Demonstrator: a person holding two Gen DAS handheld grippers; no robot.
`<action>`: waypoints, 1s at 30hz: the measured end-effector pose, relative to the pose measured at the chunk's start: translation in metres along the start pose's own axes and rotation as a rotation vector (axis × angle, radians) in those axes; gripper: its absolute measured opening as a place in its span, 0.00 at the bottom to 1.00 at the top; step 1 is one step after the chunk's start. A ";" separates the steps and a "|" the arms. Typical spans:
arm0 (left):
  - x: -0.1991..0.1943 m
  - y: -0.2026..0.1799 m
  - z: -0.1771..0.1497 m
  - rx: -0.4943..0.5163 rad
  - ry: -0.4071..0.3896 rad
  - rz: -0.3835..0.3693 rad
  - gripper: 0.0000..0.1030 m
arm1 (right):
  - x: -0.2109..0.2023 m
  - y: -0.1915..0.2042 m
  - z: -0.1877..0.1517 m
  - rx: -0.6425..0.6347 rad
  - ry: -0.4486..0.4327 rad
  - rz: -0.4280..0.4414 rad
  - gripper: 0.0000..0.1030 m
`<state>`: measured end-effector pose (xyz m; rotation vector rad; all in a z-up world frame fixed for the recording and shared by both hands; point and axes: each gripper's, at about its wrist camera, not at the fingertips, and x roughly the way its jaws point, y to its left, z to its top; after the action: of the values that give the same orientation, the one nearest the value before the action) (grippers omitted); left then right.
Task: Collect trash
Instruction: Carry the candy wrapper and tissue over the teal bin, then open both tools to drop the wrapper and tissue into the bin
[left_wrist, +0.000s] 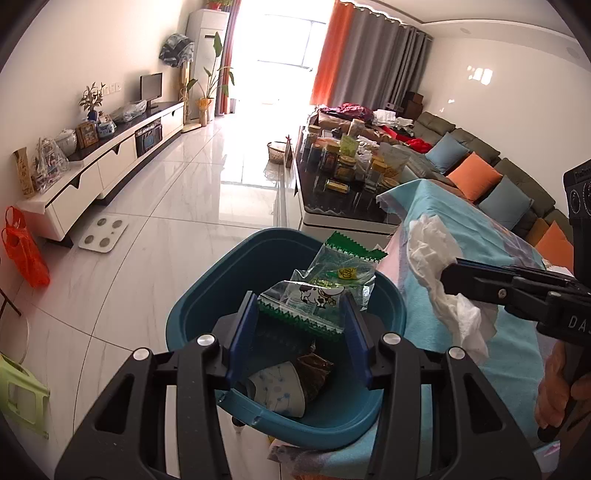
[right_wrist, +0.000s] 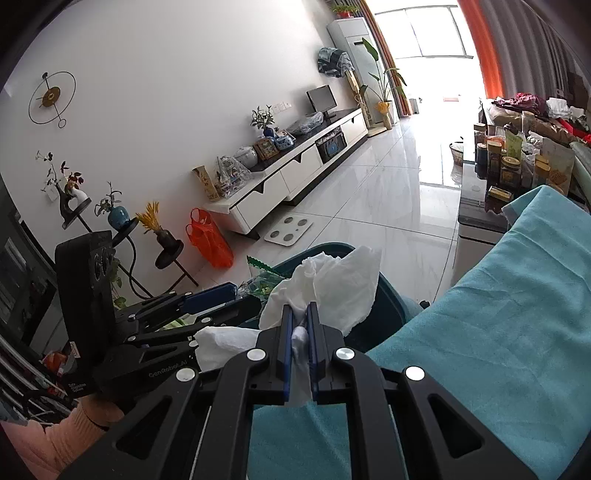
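Left wrist view. The left gripper (left_wrist: 301, 314) sat at lower centre of the frame, directly over the blue bin (left_wrist: 192, 306). Its blue fingers (left_wrist: 245, 332) stood apart, with a clear snack wrapper (left_wrist: 306, 299) lying between them; whether the fingers still touched it could not be told. A second wrapper with a green zigzag edge (left_wrist: 345, 264) rested just behind, on the bin's far side. A paper cup (left_wrist: 277, 387) and a brown wrapper (left_wrist: 314, 374) lay at the bottom of the bin. At right of frame the right gripper (left_wrist: 448, 275) held a white tissue (left_wrist: 439, 266) above the teal cloth (left_wrist: 509, 243).

Right wrist view. The right gripper (right_wrist: 300, 332), lower centre, was clamped on the tissue (right_wrist: 332, 284), fingers nearly together with paper bunched between them. The tissue hung beside the bin's rim (right_wrist: 384, 295), not yet inside. The left gripper (right_wrist: 218, 295) showed at left of frame.

Judgement: well along. Cup and wrappers were collected; the tissue was left to drop in. No other loose trash showed on the cloth in either view.
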<state>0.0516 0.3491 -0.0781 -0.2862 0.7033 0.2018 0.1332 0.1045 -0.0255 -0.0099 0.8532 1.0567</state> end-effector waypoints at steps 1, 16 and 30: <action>0.003 0.001 0.000 -0.008 0.006 0.000 0.44 | 0.005 0.000 0.000 0.003 0.010 0.001 0.07; 0.051 0.000 0.001 -0.035 0.080 0.043 0.46 | 0.045 -0.005 0.005 0.070 0.103 -0.015 0.17; 0.073 0.004 -0.001 -0.066 0.111 0.036 0.50 | 0.027 -0.017 0.000 0.105 0.070 -0.014 0.22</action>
<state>0.1043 0.3586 -0.1284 -0.3499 0.8128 0.2449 0.1520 0.1158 -0.0491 0.0359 0.9705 1.0022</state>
